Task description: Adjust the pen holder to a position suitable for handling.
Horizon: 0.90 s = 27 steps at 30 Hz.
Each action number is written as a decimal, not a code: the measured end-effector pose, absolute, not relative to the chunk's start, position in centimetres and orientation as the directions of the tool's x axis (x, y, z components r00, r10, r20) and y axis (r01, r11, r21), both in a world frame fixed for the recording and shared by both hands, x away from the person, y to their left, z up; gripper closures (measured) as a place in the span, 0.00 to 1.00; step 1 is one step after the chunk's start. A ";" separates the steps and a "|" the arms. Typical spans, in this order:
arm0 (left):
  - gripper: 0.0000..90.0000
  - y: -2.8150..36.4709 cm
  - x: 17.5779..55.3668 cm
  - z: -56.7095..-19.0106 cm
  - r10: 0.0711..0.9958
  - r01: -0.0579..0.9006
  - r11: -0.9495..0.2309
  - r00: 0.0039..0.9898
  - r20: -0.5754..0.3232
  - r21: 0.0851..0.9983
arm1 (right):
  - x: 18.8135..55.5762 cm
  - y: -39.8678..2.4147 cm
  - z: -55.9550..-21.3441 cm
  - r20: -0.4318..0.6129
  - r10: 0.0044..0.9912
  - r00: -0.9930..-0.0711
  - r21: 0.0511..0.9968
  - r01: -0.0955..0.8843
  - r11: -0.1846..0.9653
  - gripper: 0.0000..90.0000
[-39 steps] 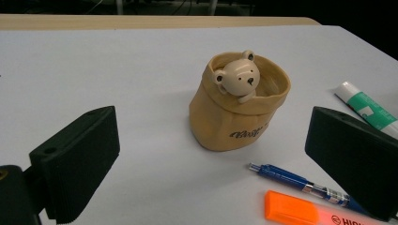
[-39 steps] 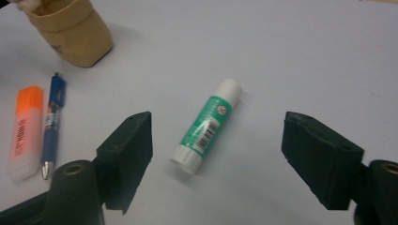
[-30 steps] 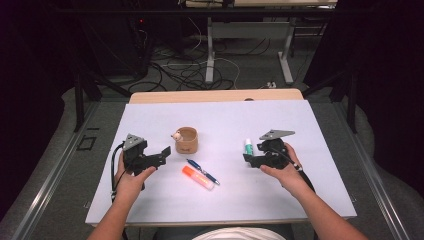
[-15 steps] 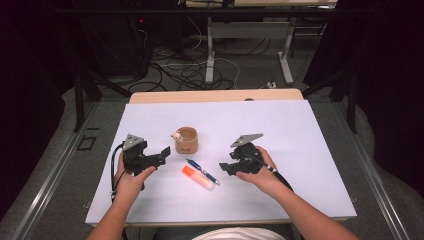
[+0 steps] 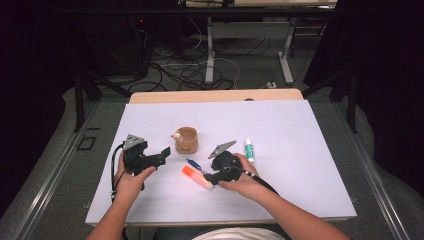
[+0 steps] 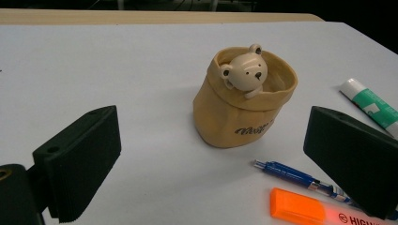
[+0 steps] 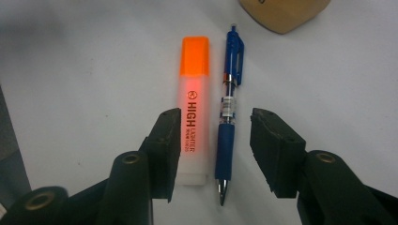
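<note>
Presently the right tool (image 7: 215, 145) hangs over the blue pen (image 7: 228, 112), which lies flat on the table (image 5: 310, 150) just beside the orange highlighter (image 7: 192, 122), near the pouch (image 5: 187, 140). Its jaws have just been closing; they straddle the pen's grip without pressing it. The pen looks light, stiff and smooth, so likely to roll; best taken across the rubber grip. The left tool (image 6: 211, 173) stands open, holding nothing.
</note>
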<state>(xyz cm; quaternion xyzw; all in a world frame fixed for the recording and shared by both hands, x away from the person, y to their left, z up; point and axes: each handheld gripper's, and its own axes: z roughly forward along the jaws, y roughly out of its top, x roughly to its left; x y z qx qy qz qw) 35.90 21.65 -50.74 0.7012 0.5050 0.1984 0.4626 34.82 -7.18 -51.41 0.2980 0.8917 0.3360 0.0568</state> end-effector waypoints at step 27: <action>0.05 21.6 36.0 -50.9 0.891 0.528 -0.057 0.411 -0.196 0.847 | 34.4 -4.5 -53.6 0.076 0.566 -0.821 0.564 0.503 0.655 0.69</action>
